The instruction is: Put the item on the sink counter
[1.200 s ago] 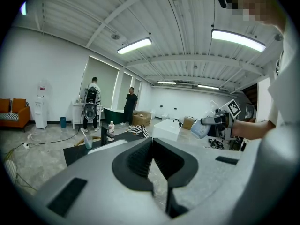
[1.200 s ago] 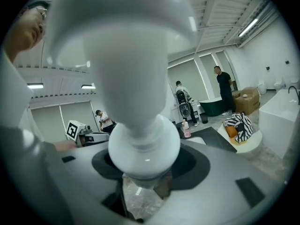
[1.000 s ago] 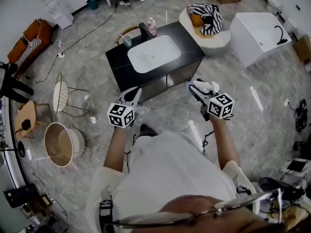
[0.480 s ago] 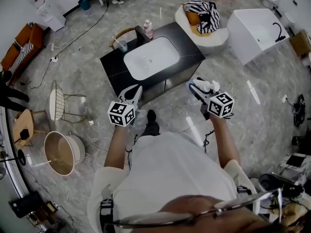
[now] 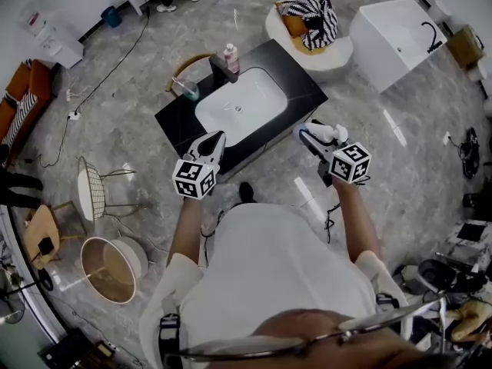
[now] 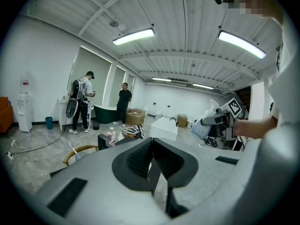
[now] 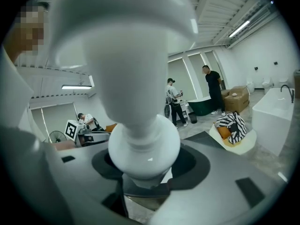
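The black sink counter (image 5: 306,89) with its white basin (image 5: 241,103) stands just ahead of both grippers in the head view. My right gripper (image 5: 307,134) is shut on a white bottle (image 5: 327,135), held in the air short of the counter's near right corner. That bottle (image 7: 140,102) fills the right gripper view, its rounded body wedged between the jaws. Seen from the left gripper view, the bottle (image 6: 205,127) hangs at the right. My left gripper (image 5: 214,137) hovers at the counter's front edge; its pads (image 6: 142,157) meet with nothing between them.
On the counter's far side stand a black faucet (image 5: 217,66), a pink-topped bottle (image 5: 230,53) and a cup with a toothbrush (image 5: 188,90). A white armchair with a striped cushion (image 5: 307,20) and a white tub (image 5: 390,26) lie beyond. A wire chair (image 5: 92,187) and a round basket (image 5: 112,264) stand left.
The sink counter has drawn closer to both grippers and slid down in the head view. Both grippers keep their pose, and the bottle stays in the right one.
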Available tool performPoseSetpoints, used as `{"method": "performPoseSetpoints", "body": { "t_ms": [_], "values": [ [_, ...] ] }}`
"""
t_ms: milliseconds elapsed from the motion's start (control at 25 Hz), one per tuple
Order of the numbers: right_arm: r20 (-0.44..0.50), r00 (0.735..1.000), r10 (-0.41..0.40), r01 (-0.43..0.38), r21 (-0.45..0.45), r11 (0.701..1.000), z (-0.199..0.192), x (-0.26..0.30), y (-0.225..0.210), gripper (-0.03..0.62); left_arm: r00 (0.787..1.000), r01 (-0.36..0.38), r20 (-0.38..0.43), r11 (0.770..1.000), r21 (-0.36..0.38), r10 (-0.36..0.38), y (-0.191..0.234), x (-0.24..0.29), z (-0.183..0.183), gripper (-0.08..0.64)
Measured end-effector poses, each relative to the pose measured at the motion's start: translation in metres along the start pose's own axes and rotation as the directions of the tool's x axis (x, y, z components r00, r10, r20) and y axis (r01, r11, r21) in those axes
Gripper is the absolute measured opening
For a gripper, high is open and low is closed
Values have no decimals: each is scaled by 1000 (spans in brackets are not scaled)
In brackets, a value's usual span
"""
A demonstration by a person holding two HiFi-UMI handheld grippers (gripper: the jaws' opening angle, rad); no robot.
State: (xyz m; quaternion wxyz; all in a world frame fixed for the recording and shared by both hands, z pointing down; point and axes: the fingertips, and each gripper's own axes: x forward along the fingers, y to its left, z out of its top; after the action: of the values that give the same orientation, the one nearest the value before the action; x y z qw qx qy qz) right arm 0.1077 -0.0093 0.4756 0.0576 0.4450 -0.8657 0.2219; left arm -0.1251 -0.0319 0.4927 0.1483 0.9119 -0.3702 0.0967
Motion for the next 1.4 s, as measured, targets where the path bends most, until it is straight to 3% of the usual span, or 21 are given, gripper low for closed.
{"method": "performPoseSetpoints", "body": {
  "t_ms": [360,720,1040,1400],
  "values": [
    [12,998,-57,57,1,998,23,47,-7,249,998,62,-9,998,12,-62,51,34,14,5],
    [5,996,-90,90,10,996,42,59,-38,248,996,89,-16,996,-2,-89,62,76,33,5],
    [-30,998,-51,51,-23,998,48,77,-87,247,999,43,-5,999,-19,-43,67,116,36,5],
    [-102,994,46,-50,-33,998,68,118,-154,248,999,-41,1,998,-53,41,75,168,47,5]
  ]
}}
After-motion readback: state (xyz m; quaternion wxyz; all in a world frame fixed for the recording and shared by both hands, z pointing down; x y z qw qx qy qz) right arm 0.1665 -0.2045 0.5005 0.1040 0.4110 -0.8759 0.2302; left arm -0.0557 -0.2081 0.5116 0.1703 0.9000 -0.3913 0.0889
